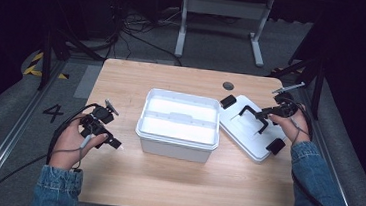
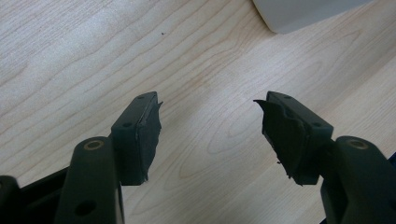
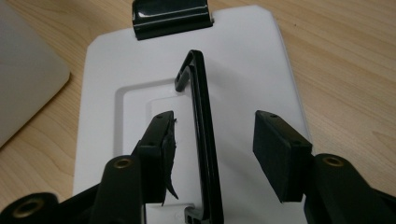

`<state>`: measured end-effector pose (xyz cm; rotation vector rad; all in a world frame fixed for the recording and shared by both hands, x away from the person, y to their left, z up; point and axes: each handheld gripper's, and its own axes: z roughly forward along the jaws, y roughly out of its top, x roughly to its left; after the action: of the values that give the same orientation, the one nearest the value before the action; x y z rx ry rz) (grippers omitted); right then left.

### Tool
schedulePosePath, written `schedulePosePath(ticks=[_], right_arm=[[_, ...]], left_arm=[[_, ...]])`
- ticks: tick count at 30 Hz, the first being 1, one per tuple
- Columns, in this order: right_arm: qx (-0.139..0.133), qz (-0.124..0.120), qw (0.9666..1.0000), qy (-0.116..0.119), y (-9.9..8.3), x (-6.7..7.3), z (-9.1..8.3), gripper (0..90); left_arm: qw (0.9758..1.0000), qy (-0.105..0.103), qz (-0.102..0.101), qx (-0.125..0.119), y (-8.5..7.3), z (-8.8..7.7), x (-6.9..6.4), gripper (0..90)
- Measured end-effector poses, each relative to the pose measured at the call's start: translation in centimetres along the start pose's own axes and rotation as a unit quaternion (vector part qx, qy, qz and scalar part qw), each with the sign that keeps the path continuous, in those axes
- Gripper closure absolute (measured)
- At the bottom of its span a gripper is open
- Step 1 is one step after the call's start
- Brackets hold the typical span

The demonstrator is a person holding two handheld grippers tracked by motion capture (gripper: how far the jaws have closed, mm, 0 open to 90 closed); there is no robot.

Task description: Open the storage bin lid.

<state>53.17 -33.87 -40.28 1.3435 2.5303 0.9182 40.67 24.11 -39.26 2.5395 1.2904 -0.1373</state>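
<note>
Centrally, one white box [image 1: 179,125] sits open on the table [image 1: 164,181], holding nothing visible; one lid [image 1: 249,131] lies just right. Right gripper [image 3: 212,140] gapes wide around the lid's handle [image 3: 201,116]; left gripper [image 2: 210,135] gapes wide, holding nothing

My worktop [image 1: 174,182] is pale wood with a fine wavy grain. Near its middle sits a white box [image 1: 178,132], bright white inside. Toward the right edge lies a white lid [image 1: 248,134] with a black handle [image 1: 253,114] and black clips [image 1: 228,101] at two ends. My left gripper [image 1: 117,146] and my right gripper [image 1: 261,122] are both black, with brass-coloured rivets on the jaw arms. My sleeves [image 1: 55,187] are blue denim. The floor [image 1: 216,40] beyond the far edge is grey, with a yellow-and-black striped marking [image 1: 36,65] at its left.
</note>
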Motion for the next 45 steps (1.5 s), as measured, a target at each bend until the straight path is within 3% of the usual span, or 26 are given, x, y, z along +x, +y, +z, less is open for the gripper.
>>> schedulePosePath(ticks=[12,24,35,45], right_arm=[[-0.032,-0.021,0.9992,0.012,-0.2,2.5,-4.0,49.9],[-0.035,-0.075,0.9952,0.052,-2.0,7.8,-6.9,50.9],[-0.018,-0.102,0.9914,0.08,-4.9,10.7,-7.3,53.0],[-0.016,-0.126,0.9873,0.095,-6.7,12.3,-6.0,55.4]], left_arm=[[1.0,0.002,0.0,-0.001,-0.5,-0.3,-0.2,38.0],[0.9999,-0.001,-0.009,-0.005,-0.9,-0.4,0.0,38.1],[1.0,-0.001,0.0,-0.001,-0.7,-0.2,-0.2,38.0],[1.0,0.002,0.003,0.001,-0.4,-0.1,-0.3,38.0]])
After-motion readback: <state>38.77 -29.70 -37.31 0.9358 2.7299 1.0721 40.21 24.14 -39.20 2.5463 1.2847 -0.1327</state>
